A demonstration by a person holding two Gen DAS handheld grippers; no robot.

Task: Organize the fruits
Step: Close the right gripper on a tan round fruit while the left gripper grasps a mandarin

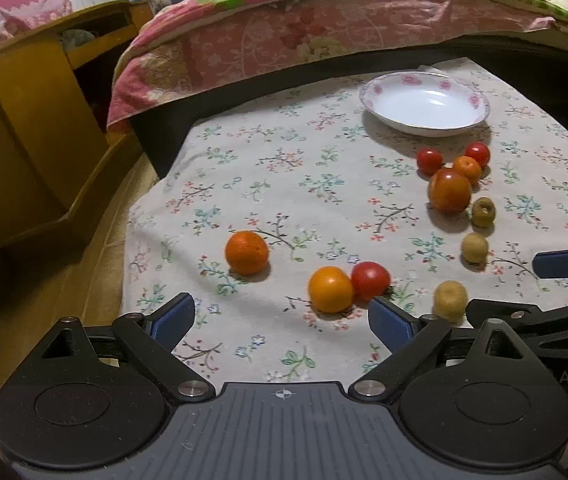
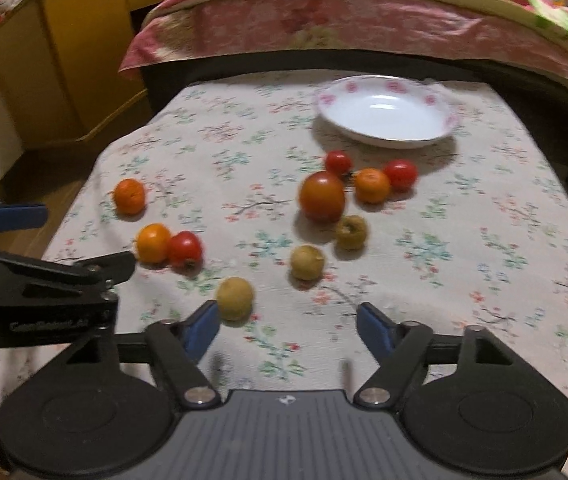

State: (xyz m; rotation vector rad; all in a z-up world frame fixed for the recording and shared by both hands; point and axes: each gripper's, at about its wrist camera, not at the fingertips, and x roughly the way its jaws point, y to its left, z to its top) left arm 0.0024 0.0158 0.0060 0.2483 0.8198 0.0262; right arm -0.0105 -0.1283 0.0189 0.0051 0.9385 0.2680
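A worktop point(image 2: 484, 240) under a flowered cloth is carrying everything. At its far side a white floral dish point(image 2: 386, 110) is sitting empty. Loose fruits point(image 2: 321, 196) are lying scattered in front of it. The left gripper point(image 1: 282, 318) is hovering near an orange fruit point(image 1: 331, 289), jaws released. The right gripper point(image 2: 288, 326) is hovering with jaws parted, grasping nothing, a brownish fruit point(image 2: 235, 298) just beside its left finger.

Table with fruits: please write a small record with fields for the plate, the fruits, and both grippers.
surface: table under floral cloth
plate: white, pink flower rim, holds nothing
fruits: nine, all loose on the cloth, none in the plate
nearest fruit: yellowish round fruit by the right gripper's left finger
left gripper: open, holds nothing
right gripper: open, holds nothing
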